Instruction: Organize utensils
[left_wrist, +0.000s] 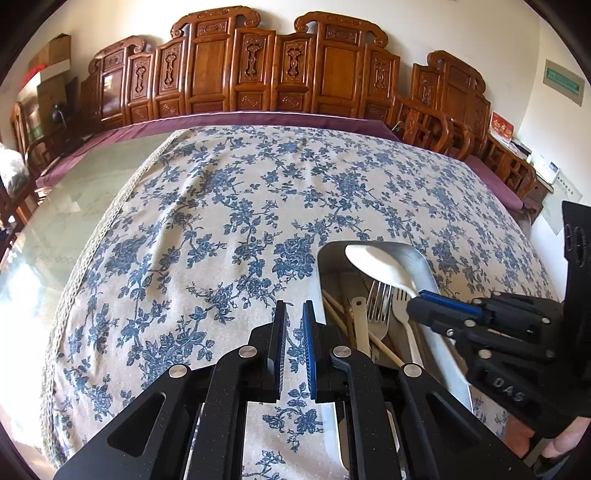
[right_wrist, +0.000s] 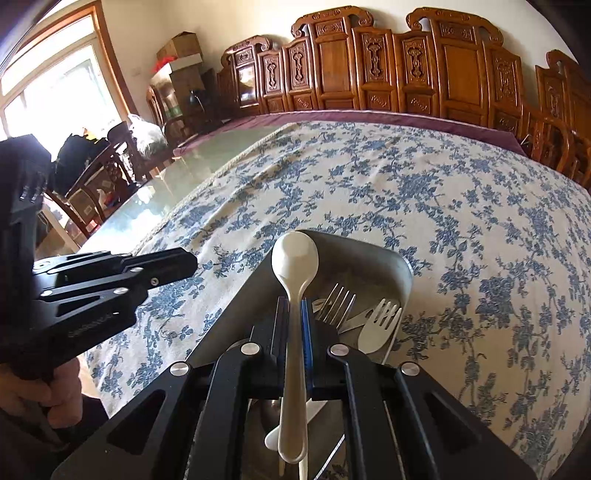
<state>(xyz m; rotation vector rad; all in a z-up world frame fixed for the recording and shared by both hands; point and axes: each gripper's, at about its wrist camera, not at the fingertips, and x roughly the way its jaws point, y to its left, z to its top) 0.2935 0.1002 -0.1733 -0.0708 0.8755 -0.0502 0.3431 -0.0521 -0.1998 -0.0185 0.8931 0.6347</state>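
Observation:
A metal tray (left_wrist: 421, 266) sits on the floral tablecloth and holds a metal fork (left_wrist: 378, 299), a white plastic fork (left_wrist: 402, 314), chopsticks (left_wrist: 340, 314) and other utensils. My right gripper (right_wrist: 294, 306) is shut on a white plastic spoon (right_wrist: 295, 258) and holds it above the tray (right_wrist: 369, 254), bowl pointing away. It also shows in the left wrist view (left_wrist: 424, 299) with the spoon (left_wrist: 380, 266). My left gripper (left_wrist: 294, 314) hovers over the cloth just left of the tray, its jaws slightly apart and empty. It also shows in the right wrist view (right_wrist: 184, 264).
The tablecloth (left_wrist: 240, 206) covers most of a glass-topped table (left_wrist: 55, 229). Carved wooden chairs (left_wrist: 258, 74) line the far side. More chairs and boxes stand at the left (right_wrist: 110, 166). A metal fork (right_wrist: 336, 299) and white fork (right_wrist: 380, 325) lie in the tray.

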